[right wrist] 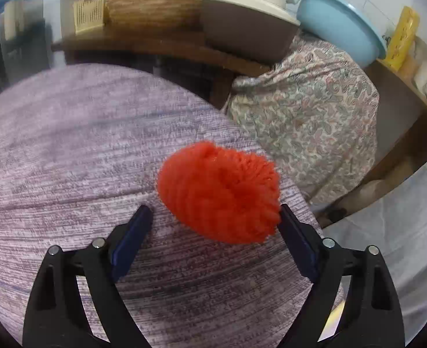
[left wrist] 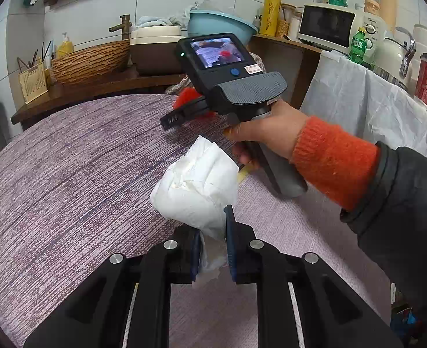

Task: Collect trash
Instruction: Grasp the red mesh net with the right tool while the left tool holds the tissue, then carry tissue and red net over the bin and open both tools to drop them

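Note:
My left gripper (left wrist: 213, 232) is shut on a crumpled white tissue wad (left wrist: 196, 185) and holds it above the purple woven tablecloth (left wrist: 68, 174). My right gripper (right wrist: 213, 211) is open, its fingers on either side of a red-orange yarn pompom (right wrist: 219, 191) that lies near the table's far right edge. The right finger touches the pompom; the left finger stands apart from it. In the left wrist view the right gripper (left wrist: 169, 120) reaches over the table, with the pompom (left wrist: 185, 95) partly hidden behind it.
A wooden counter (left wrist: 97, 87) behind the table carries a woven basket (left wrist: 88, 61), a brown pot (left wrist: 155, 49) and a blue basin (left wrist: 219, 24). A paisley cloth (right wrist: 306, 116) hangs beyond the table edge. A white plastic sheet (left wrist: 358, 101) drapes at the right.

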Demonstrator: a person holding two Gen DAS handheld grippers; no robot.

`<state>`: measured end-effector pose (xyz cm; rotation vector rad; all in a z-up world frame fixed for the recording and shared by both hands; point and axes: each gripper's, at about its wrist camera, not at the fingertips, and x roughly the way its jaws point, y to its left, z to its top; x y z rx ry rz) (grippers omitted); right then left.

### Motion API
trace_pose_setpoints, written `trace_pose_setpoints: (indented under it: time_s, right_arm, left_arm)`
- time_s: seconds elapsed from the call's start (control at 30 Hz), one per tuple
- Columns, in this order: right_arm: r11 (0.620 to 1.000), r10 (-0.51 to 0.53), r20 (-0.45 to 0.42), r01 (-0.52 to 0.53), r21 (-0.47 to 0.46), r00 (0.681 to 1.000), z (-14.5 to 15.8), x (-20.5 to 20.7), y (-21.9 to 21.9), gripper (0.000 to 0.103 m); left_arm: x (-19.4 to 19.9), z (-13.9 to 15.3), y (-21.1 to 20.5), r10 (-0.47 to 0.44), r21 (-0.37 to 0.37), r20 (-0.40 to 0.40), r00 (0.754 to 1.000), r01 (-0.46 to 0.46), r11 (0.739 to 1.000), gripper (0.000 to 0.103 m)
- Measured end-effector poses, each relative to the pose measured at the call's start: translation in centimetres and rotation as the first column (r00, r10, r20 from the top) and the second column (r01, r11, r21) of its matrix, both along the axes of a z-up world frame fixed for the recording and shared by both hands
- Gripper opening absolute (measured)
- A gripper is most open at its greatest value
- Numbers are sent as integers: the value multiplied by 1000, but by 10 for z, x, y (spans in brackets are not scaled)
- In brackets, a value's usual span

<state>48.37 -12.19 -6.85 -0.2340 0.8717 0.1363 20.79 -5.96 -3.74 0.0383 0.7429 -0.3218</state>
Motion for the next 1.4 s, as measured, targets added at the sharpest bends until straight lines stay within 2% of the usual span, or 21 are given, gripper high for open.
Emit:
trace_pose_setpoints:
  time_s: [0.03, 0.07, 0.1, 0.13, 0.2, 0.27, 0.47, 0.77, 1.0, 1.17, 1.4]
  right_arm:
    - [999, -12, -26, 13, 52, 1000, 0, 3, -5, 56]
    - [992, -13, -57, 20, 123, 998, -1, 5, -11, 43]
    - [989, -19, -67, 28, 146, 998, -1, 4, -14, 38]
    - [989, -30, -62, 38, 141, 998, 0, 3, -17, 29]
    - [991, -28, -41, 33, 127, 999, 2, -3, -17, 26]
    - [988, -17, -20, 19, 154, 1000, 7, -13, -22, 22]
    - [974, 5, 9, -7, 224, 1000, 21, -51, -41, 20]
    - [948, 6, 85, -33, 318, 996, 51, -156, -106, 20]
    - [936, -50, 148, -5, 352, 988, 57, -253, -168, 20]
    - [932, -102, 189, 28, 361, 977, 51, -316, -200, 20]
    - [885, -244, 186, 140, 444, 952, 35, -377, -244, 20]
  left_arm:
    - [0, 0, 0, -1, -1, -1, 1000, 1, 1000, 16]
    - [0, 0, -1, -4, 0, -2, 1000, 4, 1000, 16]
    - [0, -1, -1, -4, 2, -2, 1000, 4, 1000, 16]
    - [1, -2, -1, -3, 4, -3, 1000, 3, 1000, 16]
    - [1, -3, -2, -3, 1, -8, 1000, 3, 1000, 16]
    - [1, -2, -1, 2, -3, -6, 1000, -2, 1000, 16]
    - [2, -1, 4, 17, -11, 1, 1000, -17, 1000, 16]
    - [3, 0, 7, 40, -3, 17, 999, -40, 999, 16]
    - [-2, 2, 4, 27, 3, 31, 999, -28, 1000, 16]
    - [-4, 1, -5, 6, 6, 26, 1000, -6, 1000, 16]
    - [-17, 2, -33, -50, 13, 16, 999, 50, 999, 16]
